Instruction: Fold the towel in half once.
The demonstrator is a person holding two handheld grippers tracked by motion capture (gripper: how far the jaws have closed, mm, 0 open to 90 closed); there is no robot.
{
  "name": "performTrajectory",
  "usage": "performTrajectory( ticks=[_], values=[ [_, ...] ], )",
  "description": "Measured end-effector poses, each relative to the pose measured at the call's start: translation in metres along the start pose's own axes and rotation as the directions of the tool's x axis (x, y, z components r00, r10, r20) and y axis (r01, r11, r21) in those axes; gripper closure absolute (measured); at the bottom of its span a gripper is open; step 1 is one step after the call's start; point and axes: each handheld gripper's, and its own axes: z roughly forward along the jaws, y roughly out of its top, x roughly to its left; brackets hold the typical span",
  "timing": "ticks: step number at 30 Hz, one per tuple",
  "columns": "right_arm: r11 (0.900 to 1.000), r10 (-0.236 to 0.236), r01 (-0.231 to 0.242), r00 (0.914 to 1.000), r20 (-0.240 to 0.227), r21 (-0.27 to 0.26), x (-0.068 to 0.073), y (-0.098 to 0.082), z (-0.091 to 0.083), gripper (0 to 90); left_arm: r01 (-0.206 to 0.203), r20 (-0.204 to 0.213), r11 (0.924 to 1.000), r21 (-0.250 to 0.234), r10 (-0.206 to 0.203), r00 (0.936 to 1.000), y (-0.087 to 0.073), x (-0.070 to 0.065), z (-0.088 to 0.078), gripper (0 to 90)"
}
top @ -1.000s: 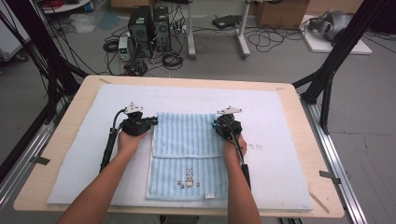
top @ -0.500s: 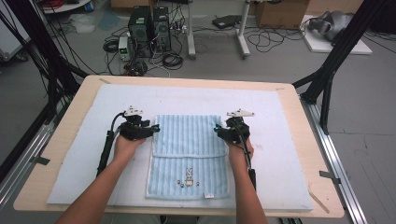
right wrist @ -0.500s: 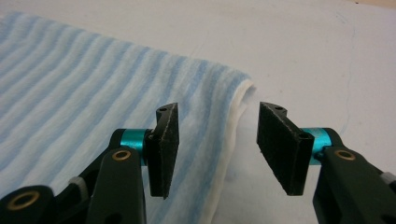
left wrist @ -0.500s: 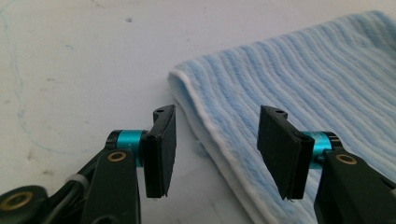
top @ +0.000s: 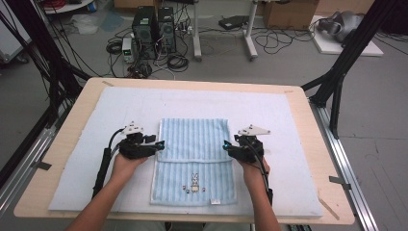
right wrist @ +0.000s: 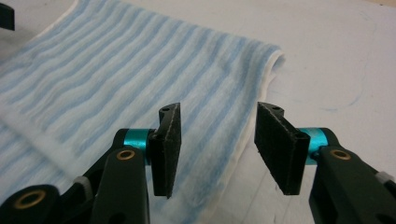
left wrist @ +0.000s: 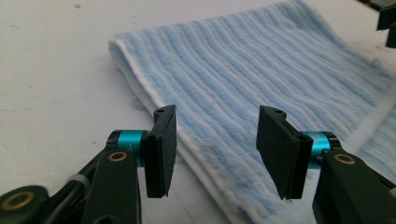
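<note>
Bench: wooden bench [top: 308, 144] is carrying a pale blue mat [top: 288, 120] that is covering most of its top; no containers are standing on it.

Towel: blue striped towel [top: 194, 144] is lying flat in the middle of the mat, its far part folded over toward the person so a doubled layer is covering the upper half; a small rabbit motif [top: 194, 180] is showing on the single layer nearer the person.

Left tool: left tool [top: 161, 144] is hovering at the towel's left edge, beside the folded layer; its jaws have just been opening and are standing moderately wide, with nothing pinched, the towel's white edge [left wrist: 196, 154] lying below and beyond them.

Right tool: right tool [top: 225, 145] is hovering at the towel's right edge, mirrored; its jaws have just been easing slightly narrower, yet are gaping apart and gripping nothing.

Step in hand: probably releasing after a fold and preparing the next one.

Doing it well: both tools should be lifting clear without dragging the pile, then taking matching edges at equal height, so the layers are staying square.
</note>
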Motion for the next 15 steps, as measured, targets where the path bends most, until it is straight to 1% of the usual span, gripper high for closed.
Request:
performTrajectory(
  ticks=[2,3,5,6,8,9,10,12,13,15],
  values=[
    [1.0,-0.012,0.012,0.9998,-0.014,0.011,0.002,-0.004,-0.004,53.1,-0.021,0.021,0.9998,0.006,0.021,0.9996,-0.003,-0.004,-0.005,47.9],
    [0.999,-0.032,0.032,0.999,-0.03,0.009,0.003,-0.006,-0.008,53.8,-0.03,0.026,0.9995,0.005,0.03,0.9992,-0.004,-0.006,-0.008,47.8],
    [0.999,-0.041,0.041,0.9982,-0.045,0.009,0.005,-0.01,-0.012,55.1,-0.034,0.044,0.9994,-0.009,0.034,0.9985,-0.008,-0.009,-0.013,48.5],
    [0.999,-0.048,0.048,0.997,-0.061,0.01,0.007,-0.013,-0.015,55.3,-0.038,0.05,0.9992,-0.011,0.039,0.998,-0.009,-0.009,-0.015,50.3],
    [0.997,-0.074,0.076,0.9944,-0.075,0.028,0.01,-0.017,-0.017,55.2,-0.047,0.056,0.9989,0.007,0.046,0.9974,-0.012,-0.01,-0.018,51.9],
    [0.996,-0.077,0.08,0.9936,-0.082,0.033,0.012,-0.019,-0.017,54.7,-0.05,0.058,0.9986,0.015,0.049,0.9971,-0.014,-0.011,-0.019,52.3],
    [0.995,-0.084,0.088,0.9924,-0.09,0.042,0.013,-0.021,-0.017,53.9,-0.062,0.064,0.9979,0.022,0.06,0.9961,-0.016,-0.012,-0.02,52.6],
    [0.994,-0.092,0.097,0.9912,-0.096,0.055,0.015,-0.024,-0.016,53.1,-0.084,0.069,0.9957,0.04,0.081,0.9943,-0.018,-0.015,-0.02,53.3],
    [0.994,-0.094,0.099,0.9909,-0.097,0.051,0.015,-0.025,-0.015,52.8,-0.097,0.067,0.9941,0.048,0.094,0.9933,-0.019,-0.017,-0.02,53.0],
    [0.994,-0.089,0.094,0.9912,-0.098,0.052,0.018,-0.026,-0.016,52.5,-0.114,0.068,0.9923,0.048,0.111,0.9915,-0.019,-0.02,-0.021,52.8]
  ],
)
